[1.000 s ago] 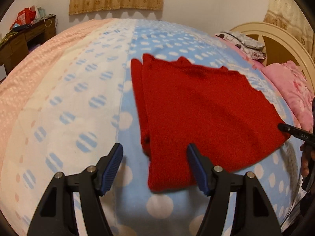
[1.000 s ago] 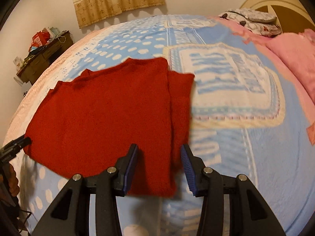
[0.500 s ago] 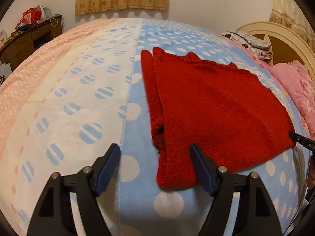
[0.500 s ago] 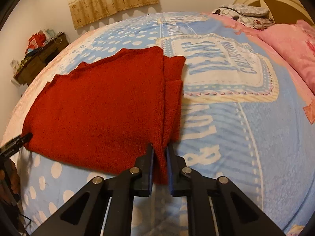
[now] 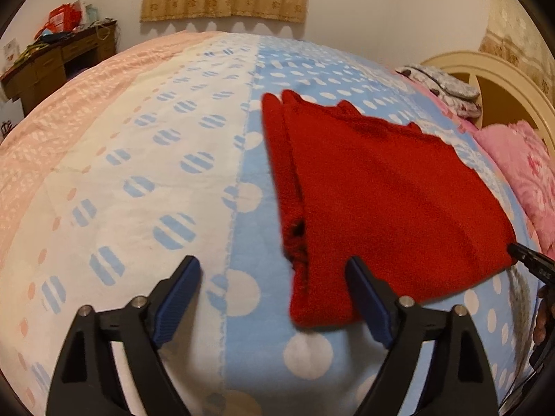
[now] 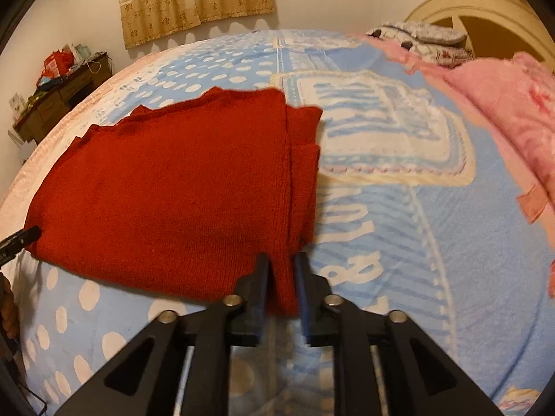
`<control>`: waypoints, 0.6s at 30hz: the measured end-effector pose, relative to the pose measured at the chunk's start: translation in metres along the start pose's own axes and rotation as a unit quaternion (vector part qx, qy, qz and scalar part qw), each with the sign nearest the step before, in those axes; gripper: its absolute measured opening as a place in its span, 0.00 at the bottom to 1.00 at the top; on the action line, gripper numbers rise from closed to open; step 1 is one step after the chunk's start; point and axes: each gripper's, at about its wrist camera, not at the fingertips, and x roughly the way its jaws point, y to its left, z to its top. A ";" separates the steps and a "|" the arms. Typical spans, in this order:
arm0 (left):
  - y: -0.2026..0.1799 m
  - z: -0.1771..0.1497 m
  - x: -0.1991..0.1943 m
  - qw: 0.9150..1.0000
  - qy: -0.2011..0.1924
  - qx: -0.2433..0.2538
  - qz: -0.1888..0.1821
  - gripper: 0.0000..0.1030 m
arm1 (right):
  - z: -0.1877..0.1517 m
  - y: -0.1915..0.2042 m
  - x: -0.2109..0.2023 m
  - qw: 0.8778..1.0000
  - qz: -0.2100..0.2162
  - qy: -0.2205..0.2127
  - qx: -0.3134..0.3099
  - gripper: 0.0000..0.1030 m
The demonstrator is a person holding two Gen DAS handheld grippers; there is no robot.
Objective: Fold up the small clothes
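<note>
A red knitted garment (image 5: 381, 201) lies partly folded on the bed, its sleeve edges doubled along both sides. My left gripper (image 5: 274, 298) is open, its jaws standing wide around the garment's near left corner without touching it. In the right wrist view the same garment (image 6: 173, 201) fills the left half. My right gripper (image 6: 281, 284) is shut on the garment's near right corner. The right gripper's tip (image 5: 530, 260) shows at the garment's far corner in the left wrist view, and the left gripper's tip (image 6: 17, 241) shows in the right wrist view.
The bed is covered by a blue, white and pink dotted blanket (image 5: 138, 173). Pink pillows (image 6: 513, 111) and a cream headboard (image 5: 485, 72) are at the right. A cluttered wooden desk (image 5: 52, 62) stands against the far left wall.
My right gripper closed on the garment's near right corner and has stayed shut on it. My left gripper backed away slightly and stays open.
</note>
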 end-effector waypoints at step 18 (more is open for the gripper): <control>0.000 -0.005 0.001 1.000 -0.009 -0.004 -0.021 0.94 | 0.072 -0.002 0.047 1.000 0.019 0.002 0.012 0.22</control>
